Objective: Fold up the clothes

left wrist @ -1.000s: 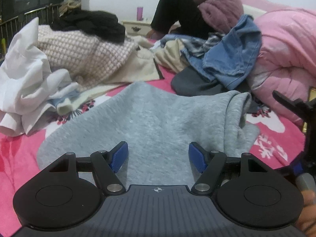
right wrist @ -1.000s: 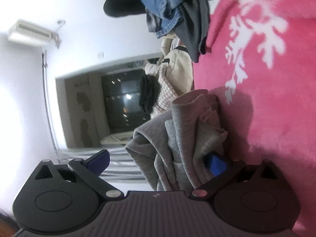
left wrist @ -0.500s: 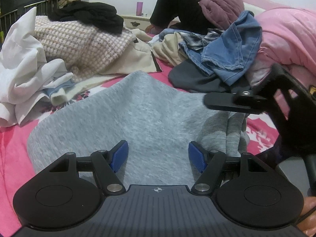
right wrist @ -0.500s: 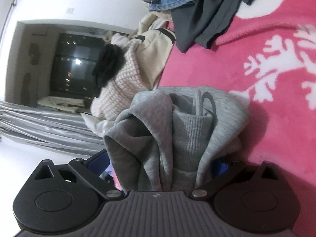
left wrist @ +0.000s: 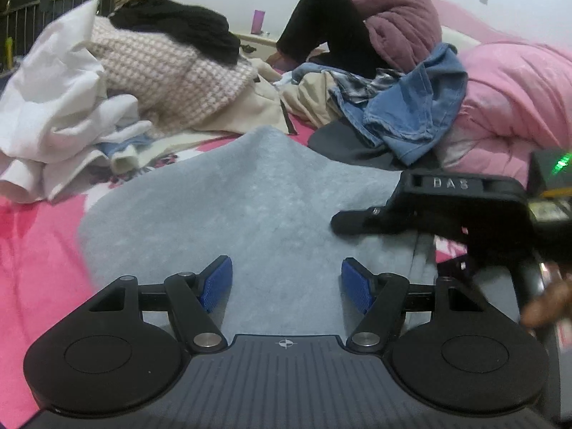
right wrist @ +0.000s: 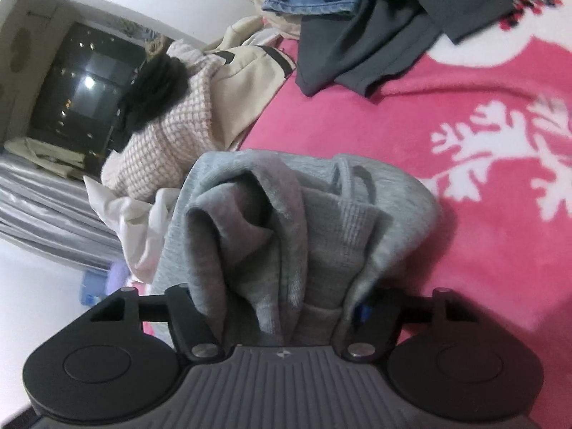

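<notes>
Sweatshirt (right wrist: pixel 286 221) bunched between right tongs (right wrist: pixel 286 307)

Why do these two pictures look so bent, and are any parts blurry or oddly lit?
Left wrist view: fisheye lens curves the edges; the hand at the right edge is smeared, the grey sweatshirt evenly lit. Right wrist view: rolled sideways, so the pink blanket rises on the right; the dark window shows light reflections; bunched fabric crowds the right claw in shadow.

Bare pink blanket (left wrist: pixel 32 250) lies open left of the grey garment (left wrist: pixel 257 193), while a white pile (left wrist: pixel 60 114) far left, jeans (left wrist: pixel 411 114) far right and the right gripper (left wrist: pixel 357 220) block the rest.
</notes>
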The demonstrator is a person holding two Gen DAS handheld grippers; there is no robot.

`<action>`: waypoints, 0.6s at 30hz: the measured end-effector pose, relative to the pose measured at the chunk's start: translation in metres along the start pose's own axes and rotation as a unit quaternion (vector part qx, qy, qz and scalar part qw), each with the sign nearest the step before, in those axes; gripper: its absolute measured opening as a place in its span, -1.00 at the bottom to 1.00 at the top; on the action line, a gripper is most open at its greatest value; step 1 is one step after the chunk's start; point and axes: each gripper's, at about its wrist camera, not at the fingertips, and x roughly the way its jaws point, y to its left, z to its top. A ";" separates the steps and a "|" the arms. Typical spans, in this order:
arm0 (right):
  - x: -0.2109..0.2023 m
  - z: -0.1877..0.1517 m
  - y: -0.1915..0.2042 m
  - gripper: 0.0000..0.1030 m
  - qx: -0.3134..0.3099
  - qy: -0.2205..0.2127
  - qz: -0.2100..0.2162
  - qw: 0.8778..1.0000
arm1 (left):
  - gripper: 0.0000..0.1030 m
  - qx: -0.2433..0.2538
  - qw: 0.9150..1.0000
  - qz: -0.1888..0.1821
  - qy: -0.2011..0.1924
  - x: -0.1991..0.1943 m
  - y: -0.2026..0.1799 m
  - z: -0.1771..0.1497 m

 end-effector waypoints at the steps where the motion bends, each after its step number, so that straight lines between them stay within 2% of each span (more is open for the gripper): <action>1: 0.001 0.000 -0.004 0.45 0.008 0.001 0.008 1.000 | 0.32 0.009 1.000 0.006 -0.004 -0.005 0.000 -0.002; 2: 0.003 0.001 -0.008 0.61 0.018 0.002 0.020 1.000 | 0.32 0.019 1.000 0.013 -0.008 -0.009 -0.001 -0.004; 3: 0.005 0.002 -0.011 0.85 0.026 0.001 0.037 0.999 | 0.32 0.025 0.999 0.016 -0.013 -0.013 0.000 -0.006; 4: 0.007 0.002 -0.010 0.96 0.032 -0.001 0.051 0.998 | 0.32 0.028 0.999 0.019 -0.018 -0.017 0.001 -0.005; 5: 0.009 0.002 -0.007 1.00 0.029 -0.003 0.054 0.998 | 0.32 0.028 0.999 0.022 -0.026 -0.020 0.002 -0.005; 8: 0.013 -0.004 0.007 1.00 -0.008 -0.011 0.022 1.000 | 0.32 0.018 0.999 0.029 -0.031 -0.022 0.008 -0.004; 10: 0.012 -0.007 0.014 0.82 -0.027 -0.016 0.003 0.999 | 0.32 0.010 0.999 0.035 -0.026 -0.020 0.012 -0.005; 11: 0.009 -0.007 0.013 0.48 -0.028 -0.018 -0.001 0.999 | 0.32 0.008 0.999 0.036 -0.024 -0.020 0.014 -0.006; 12: 0.006 -0.008 0.012 0.35 -0.028 -0.019 -0.005 0.999 | 0.32 0.006 0.999 0.038 -0.023 -0.020 0.015 -0.008; 14: 0.001 -0.007 0.005 0.22 -0.020 -0.019 0.006 1.000 | 0.32 0.001 0.999 0.041 -0.019 -0.019 0.019 -0.010; 18: -0.003 -0.010 0.004 0.11 -0.026 -0.027 0.017 0.999 | 0.31 -0.008 0.999 0.047 -0.011 -0.019 0.025 -0.015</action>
